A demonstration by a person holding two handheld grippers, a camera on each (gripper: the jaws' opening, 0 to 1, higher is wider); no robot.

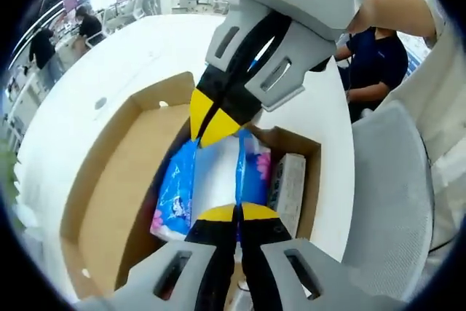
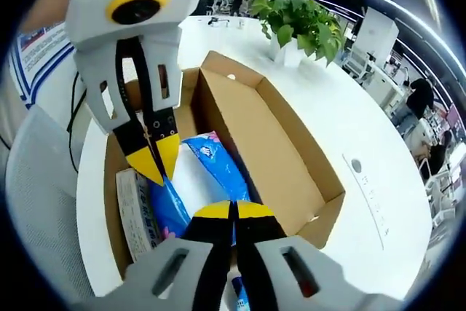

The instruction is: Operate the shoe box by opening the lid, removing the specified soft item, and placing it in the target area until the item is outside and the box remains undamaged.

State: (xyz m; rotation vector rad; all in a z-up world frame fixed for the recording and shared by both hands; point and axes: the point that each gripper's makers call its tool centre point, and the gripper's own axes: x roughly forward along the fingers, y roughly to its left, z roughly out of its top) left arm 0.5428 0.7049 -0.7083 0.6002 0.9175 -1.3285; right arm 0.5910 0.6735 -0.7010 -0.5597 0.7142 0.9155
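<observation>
An open cardboard shoe box (image 1: 109, 172) (image 2: 291, 158) lies on a white table, its lid folded out flat. Inside is a soft blue-and-white tissue pack (image 1: 211, 180) (image 2: 196, 172). My left gripper (image 1: 237, 213) is shut, pinching the pack's near edge; in the right gripper view it (image 2: 156, 156) comes down from the upper left onto the pack. My right gripper (image 2: 233, 210) is shut on the pack's opposite end, and in the left gripper view it (image 1: 212, 125) reaches in from above. A flat grey-white carton (image 1: 287, 187) (image 2: 135, 213) lies beside the pack in the box.
A potted green plant (image 2: 298, 23) stands on the white table (image 2: 364, 129) beyond the box. A pale chair (image 1: 393, 180) sits at the table's edge, with a person in dark blue (image 1: 378, 63) behind it. More people stand in the background.
</observation>
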